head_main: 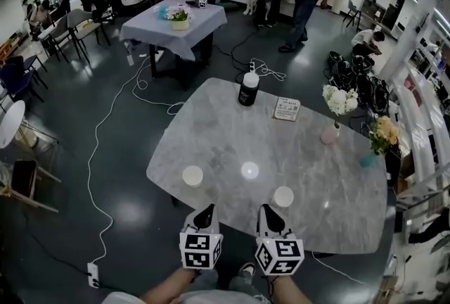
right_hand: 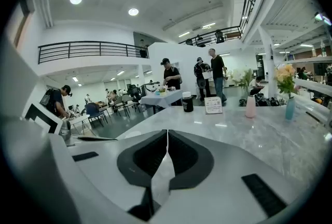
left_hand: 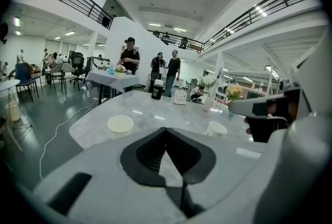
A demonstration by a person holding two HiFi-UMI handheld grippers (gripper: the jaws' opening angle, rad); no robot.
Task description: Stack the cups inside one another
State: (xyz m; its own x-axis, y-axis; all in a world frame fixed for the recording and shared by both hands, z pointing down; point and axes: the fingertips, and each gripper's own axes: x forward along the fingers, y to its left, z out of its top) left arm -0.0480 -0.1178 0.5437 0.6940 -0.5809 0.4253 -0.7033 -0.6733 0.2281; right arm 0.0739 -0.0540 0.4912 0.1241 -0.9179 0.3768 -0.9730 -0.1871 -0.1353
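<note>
Two pale paper cups stand upright on the grey marble table [head_main: 232, 127]. The left cup [head_main: 192, 176] [left_hand: 120, 124] is ahead and slightly left of my left gripper [head_main: 208, 210] [left_hand: 165, 130]. The right cup [head_main: 283, 196] [left_hand: 217, 128] is just right of my right gripper [head_main: 266, 210] [right_hand: 167, 133]. Both grippers hover at the table's near edge, side by side, their jaws shut with nothing between them. Neither touches a cup. In the right gripper view no cup shows clearly.
At the table's far side stand a black canister with a white lid [head_main: 248, 89] [right_hand: 187, 101] and a small card sign [head_main: 287, 108]. A pink vase of white flowers [head_main: 330, 132] and a blue vase [head_main: 370, 158] are at the right edge. People stand beyond the table.
</note>
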